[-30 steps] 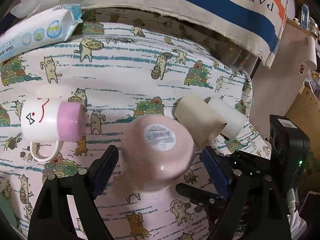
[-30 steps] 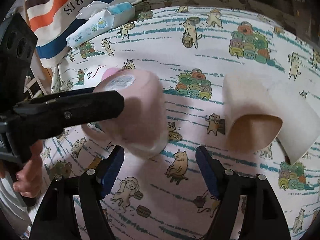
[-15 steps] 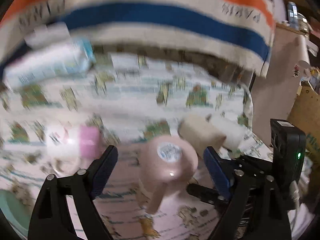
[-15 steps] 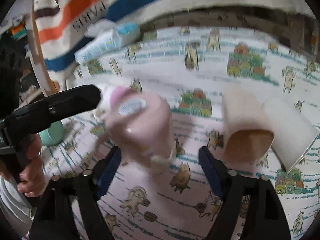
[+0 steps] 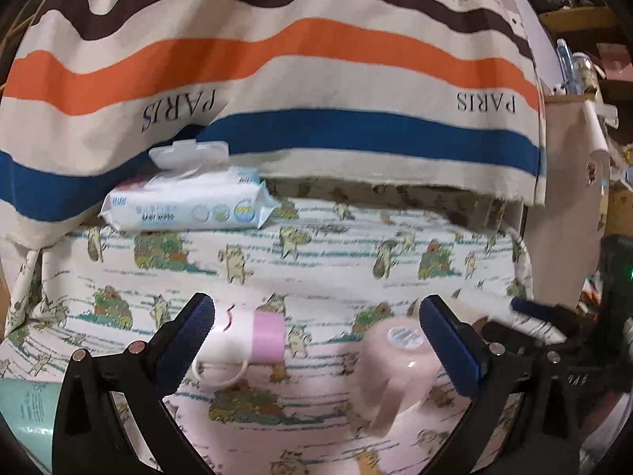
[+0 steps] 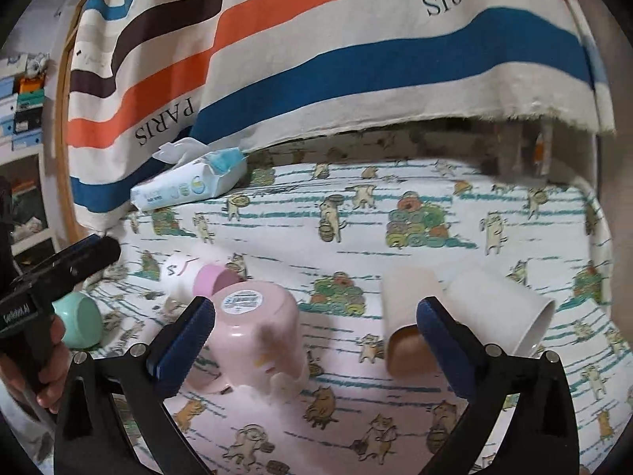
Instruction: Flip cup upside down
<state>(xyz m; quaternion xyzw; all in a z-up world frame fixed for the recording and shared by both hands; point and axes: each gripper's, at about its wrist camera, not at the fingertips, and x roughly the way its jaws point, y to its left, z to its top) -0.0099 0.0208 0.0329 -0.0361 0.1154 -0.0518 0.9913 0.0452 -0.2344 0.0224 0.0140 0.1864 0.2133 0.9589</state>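
A pale pink cup [image 6: 257, 340] stands upside down on the cat-print cloth, its labelled base up; it also shows in the left wrist view [image 5: 395, 368]. My left gripper [image 5: 316, 336] is open and empty, raised above the cloth, with the pink cup near its right finger. My right gripper [image 6: 314, 340] is open and empty, the pink cup just inside its left finger. The left gripper's arm [image 6: 59, 269] shows at the left edge of the right wrist view.
A white and pink mug [image 5: 253, 336] lies on its side left of the pink cup. A beige cup [image 6: 407, 316] and a white cup [image 6: 502, 308] lie on their sides at the right. A mint cup [image 6: 79, 324] lies left. A wipes pack [image 5: 190, 206] sits under a striped cloth [image 5: 316, 79].
Both grippers have drawn back and tilted up from the pink cup, which stands free, base up. The striped cloth fills more of both views.
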